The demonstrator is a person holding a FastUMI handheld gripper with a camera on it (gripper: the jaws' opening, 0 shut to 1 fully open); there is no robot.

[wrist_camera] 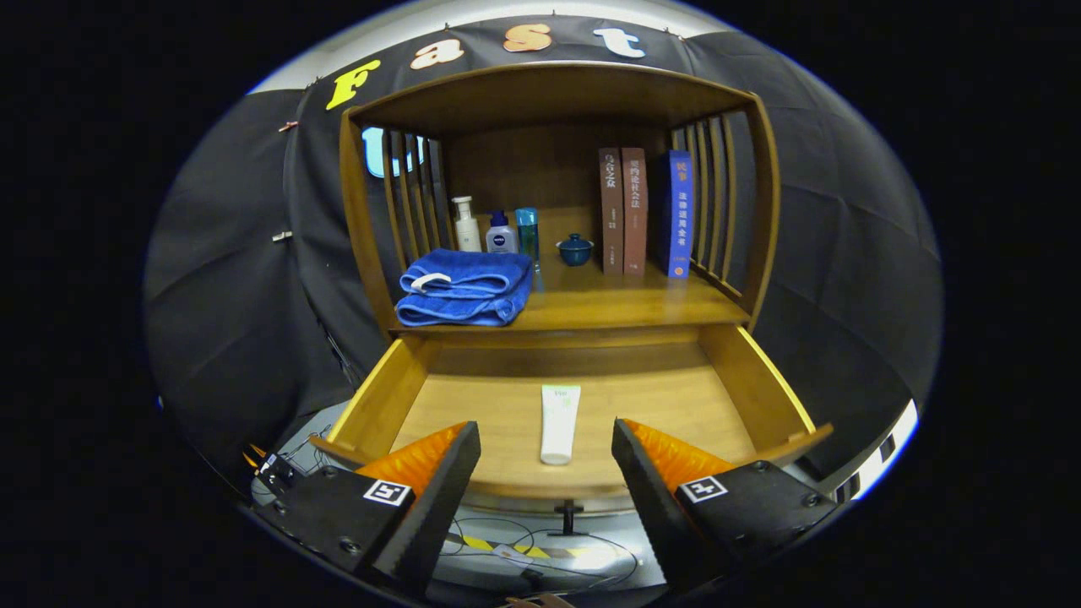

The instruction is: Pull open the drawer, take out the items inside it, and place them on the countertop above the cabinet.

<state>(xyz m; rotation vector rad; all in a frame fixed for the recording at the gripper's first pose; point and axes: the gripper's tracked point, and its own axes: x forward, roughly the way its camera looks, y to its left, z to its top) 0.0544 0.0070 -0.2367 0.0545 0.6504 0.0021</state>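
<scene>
Hand-held gripper (pixel 546 435): fingers spread wide, holding nothing, poised over the front edge of the drawer. One finger (pixel 439 460) sits to the left of the tube, the other to the right, neither touching it.

Drawer (pixel 384 397): wooden, pulled fully open below the cabinet. A small dark knob (pixel 568 513) shows under its front edge.

Tube (pixel 559 424): white, lying flat on the drawer floor near the middle, lengthwise front to back, its cap end toward the fingers. It lies between the two fingers and just ahead of them, apart from the drawer walls.

Cabinet (pixel 764 194): wooden, open-fronted, with slatted sides and a top board.

Tabletop (pixel 608 308): the wooden surface above the drawer, carrying the items below.

Towel (pixel 464 287): blue, folded, at the left front, with a white loop on its left end.

Pump bottle (pixel 465 225): white, upright, behind the towel at the left rear.

Small bottle (pixel 501 234): pale with a blue cap, just beside the pump bottle.

Tall bottle (pixel 528 232): clear teal, upright, just right of the small bottle.

Lidded cup (pixel 575 250): dark blue, near the rear centre, standing apart from the bottles and books.

Books: two brown ones (pixel 623 211) upright and touching; a blue book (pixel 678 213) upright to their right, near the right slats.

Floor (pixel 540 549): cables and a yellow-black striped tape strip below the drawer front.
</scene>
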